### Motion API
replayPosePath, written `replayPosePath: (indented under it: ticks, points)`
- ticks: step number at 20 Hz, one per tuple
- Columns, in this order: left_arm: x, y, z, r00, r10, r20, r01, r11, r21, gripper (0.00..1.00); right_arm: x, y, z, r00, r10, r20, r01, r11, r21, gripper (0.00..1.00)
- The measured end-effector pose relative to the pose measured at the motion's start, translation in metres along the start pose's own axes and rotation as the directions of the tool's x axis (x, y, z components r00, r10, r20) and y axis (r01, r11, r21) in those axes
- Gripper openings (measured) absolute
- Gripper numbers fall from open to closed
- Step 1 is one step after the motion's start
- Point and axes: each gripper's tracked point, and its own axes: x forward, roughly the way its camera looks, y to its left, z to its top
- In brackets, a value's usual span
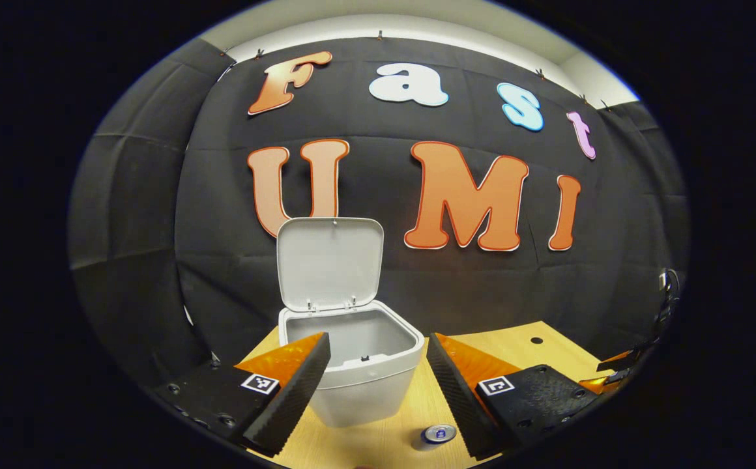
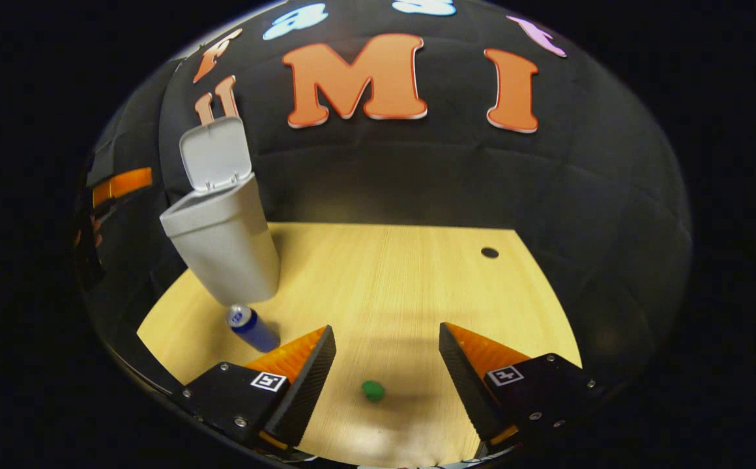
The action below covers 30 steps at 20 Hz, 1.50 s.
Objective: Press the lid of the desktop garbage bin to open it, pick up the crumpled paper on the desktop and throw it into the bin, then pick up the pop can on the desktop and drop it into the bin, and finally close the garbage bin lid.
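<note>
Grey plastic bin (image 2: 221, 251), lid (image 2: 215, 153) up. Right gripper (image 2: 384, 374) spread, small green paper ball (image 2: 373, 390) between fingers: lower, pinch. Left gripper (image 1: 378, 384) spread, idle.

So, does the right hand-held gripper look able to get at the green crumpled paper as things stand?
Probably yes: the right hand-held gripper is open, the crumpled paper lies on bare desktop between its fingers, and the pop can stands off to one side.
</note>
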Motion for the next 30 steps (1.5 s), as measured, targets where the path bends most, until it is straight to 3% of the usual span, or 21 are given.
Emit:
replayPosePath:
  ticks: [3,8,18,20,22,24,25,30]
  points:
    - [-0.001,0.003,-0.007,1.0,-0.003,-0.015,0.003,1.0,0.013,0.95,0.022,0.006,-0.046,0.99,0.027,-0.14,-0.023,0.999,0.031,0.96]
    - [0.002,0.013,-0.023,0.998,0.007,-0.058,-0.005,1.0,0.031,0.95,0.049,0.008,-0.103,0.951,0.037,-0.306,-0.029,0.999,0.03,0.96]
    - [0.017,0.044,-0.056,0.986,0.07,-0.154,-0.069,0.998,0.011,0.95,0.06,0.007,-0.131,0.889,0.033,-0.456,-0.046,0.999,-0.017,0.94]
    - [0.02,0.048,-0.058,0.984,0.078,-0.159,-0.077,0.997,0.011,0.95,0.063,0.004,-0.133,0.887,0.023,-0.461,-0.046,0.998,-0.037,0.83]
    - [0.019,0.054,-0.061,0.982,0.088,-0.169,-0.086,0.996,0.014,0.95,0.063,0.001,-0.135,0.875,0.008,-0.484,-0.044,0.997,-0.064,0.55]
    - [0.02,0.056,-0.063,0.981,0.091,-0.174,-0.089,0.996,0.015,0.95,0.062,0.0,-0.14,0.864,0.001,-0.503,-0.049,0.996,-0.081,0.46]
    - [0.021,0.056,-0.064,0.98,0.091,-0.176,-0.09,0.996,0.015,0.95,0.06,0.002,-0.142,0.853,0.006,-0.522,-0.058,0.995,-0.084,0.35]
    - [0.021,0.057,-0.066,0.979,0.092,-0.183,-0.091,0.996,0.014,0.96,0.059,0.002,-0.14,0.853,0.006,-0.522,-0.049,0.997,-0.067,0.15]
